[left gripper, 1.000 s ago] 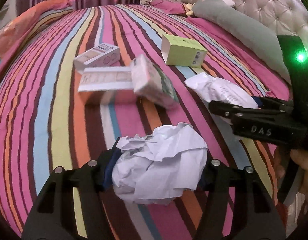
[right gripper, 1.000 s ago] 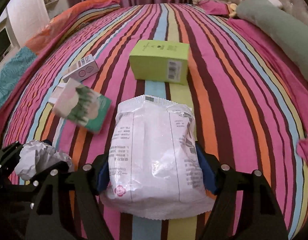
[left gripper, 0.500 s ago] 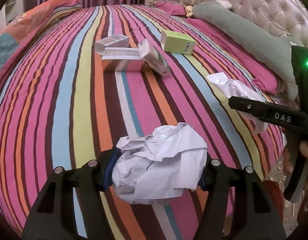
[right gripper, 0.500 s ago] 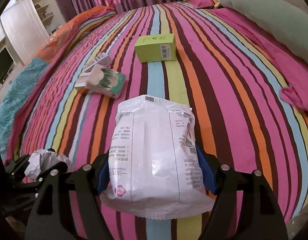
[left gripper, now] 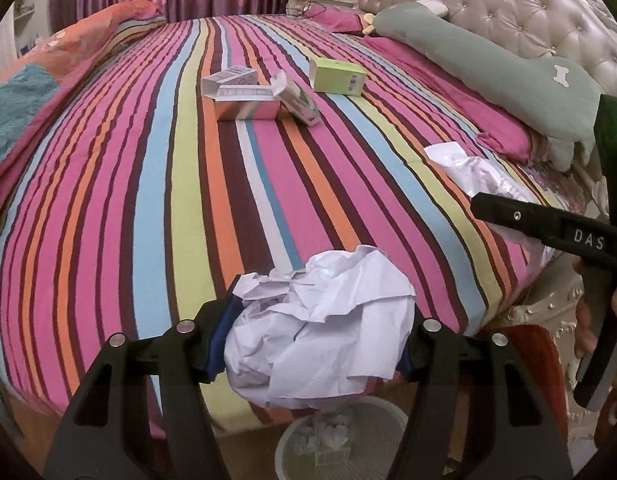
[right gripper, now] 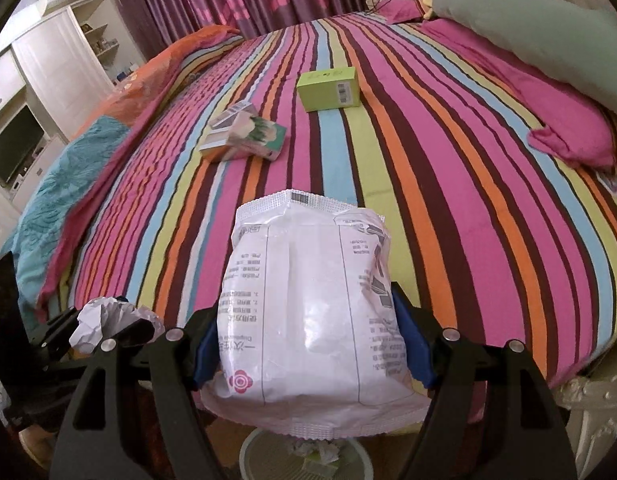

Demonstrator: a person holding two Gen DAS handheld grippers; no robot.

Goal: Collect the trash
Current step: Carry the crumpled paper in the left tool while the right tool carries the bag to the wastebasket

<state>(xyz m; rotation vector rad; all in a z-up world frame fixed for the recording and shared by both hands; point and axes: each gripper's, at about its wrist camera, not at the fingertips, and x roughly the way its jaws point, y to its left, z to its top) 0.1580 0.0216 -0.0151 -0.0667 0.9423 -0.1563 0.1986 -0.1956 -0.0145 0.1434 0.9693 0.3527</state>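
Observation:
My left gripper (left gripper: 312, 344) is shut on a crumpled white paper ball (left gripper: 320, 328), held past the foot of the bed above a white waste bin (left gripper: 378, 416) that holds some trash. My right gripper (right gripper: 312, 348) is shut on a white plastic wrapper bag (right gripper: 308, 304), also held above the bin (right gripper: 248, 456). The wrapper (left gripper: 480, 176) and right gripper show at the right of the left wrist view. The paper ball (right gripper: 104, 320) shows at lower left of the right wrist view.
On the striped bed (left gripper: 168, 160) lie a green box (left gripper: 336, 76), several pinkish boxes (left gripper: 244, 96) and a green-white packet (right gripper: 256, 136). A grey-green pillow (left gripper: 488, 60) and tufted headboard (left gripper: 508, 12) stand at right. Cabinets and a TV (right gripper: 12, 152) are left.
Both grippers have pulled back from the bed with their loads. The boxes now look farther away and the waste bin has come into view below.

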